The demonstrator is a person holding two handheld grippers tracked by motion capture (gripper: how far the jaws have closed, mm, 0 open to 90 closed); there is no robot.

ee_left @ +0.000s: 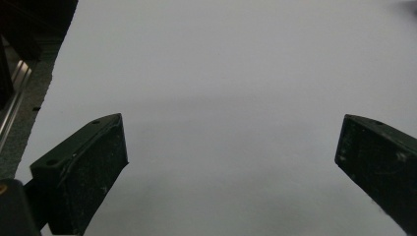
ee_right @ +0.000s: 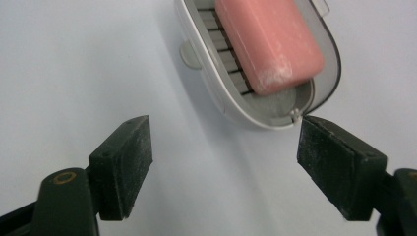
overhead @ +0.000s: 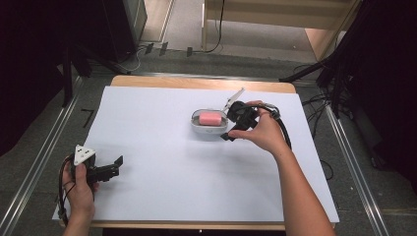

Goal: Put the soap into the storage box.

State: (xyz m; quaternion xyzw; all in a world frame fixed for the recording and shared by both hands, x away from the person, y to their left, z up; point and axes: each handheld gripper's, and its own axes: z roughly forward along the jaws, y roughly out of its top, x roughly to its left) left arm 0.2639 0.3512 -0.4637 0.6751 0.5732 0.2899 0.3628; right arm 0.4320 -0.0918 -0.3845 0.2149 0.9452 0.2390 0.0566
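Note:
A pink soap bar lies in a white oval soap dish near the middle of the table. In the right gripper view the soap bar rests on the slatted floor of the dish. My right gripper is open, its jaws wide apart just short of the dish's rounded end, with nothing between them. In the high view the right gripper sits at the dish's right side. My left gripper rests at the table's front left, open over bare white paper; its jaws hold nothing.
A white sheet covers the wooden table. Metal rails run along both sides, with cables on the floor at the right. Dark stands rise at the back left and back right.

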